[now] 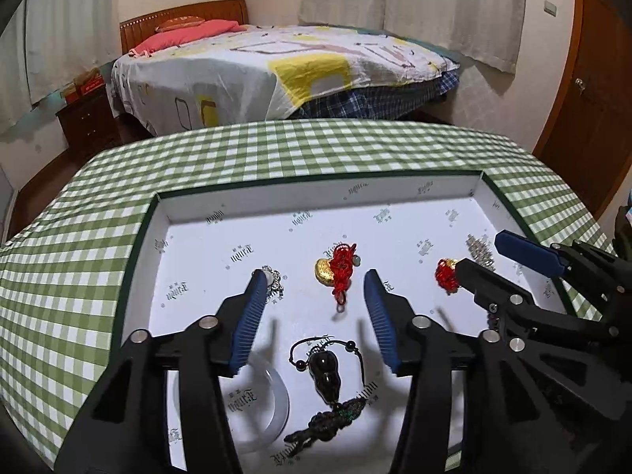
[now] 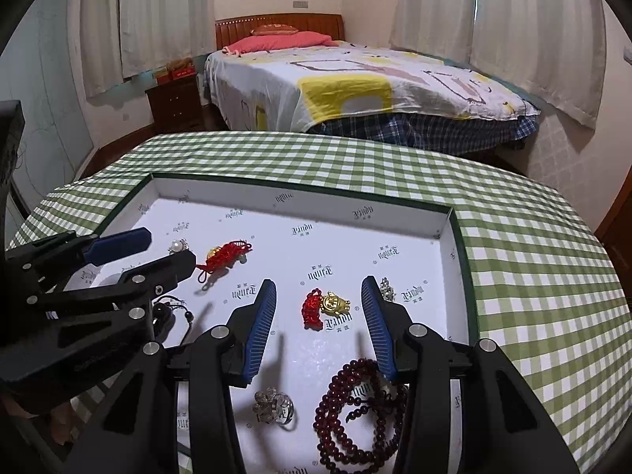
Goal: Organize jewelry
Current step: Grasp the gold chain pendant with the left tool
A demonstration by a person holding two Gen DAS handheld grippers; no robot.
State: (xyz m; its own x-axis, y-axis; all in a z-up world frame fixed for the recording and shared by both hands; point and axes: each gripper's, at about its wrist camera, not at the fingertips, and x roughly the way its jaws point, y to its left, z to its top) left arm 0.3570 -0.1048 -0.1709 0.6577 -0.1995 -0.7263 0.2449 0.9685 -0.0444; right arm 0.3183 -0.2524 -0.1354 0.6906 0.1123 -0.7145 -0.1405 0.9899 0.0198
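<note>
A: Where are the fingers?

B: Left gripper [image 1: 314,296] and right gripper [image 2: 318,304] both gape, empty, above the shallow white printed box tray [image 1: 316,201].

A: Any differences between views?

B: Only the left view shows the dark gourd pendant [image 1: 324,373] and clear bangle [image 1: 276,407]; only the right shows the silver flower ring [image 2: 274,405] and dark red bead strand [image 2: 361,407]. Two red-knot gold charms [image 2: 326,306] in all.
</note>
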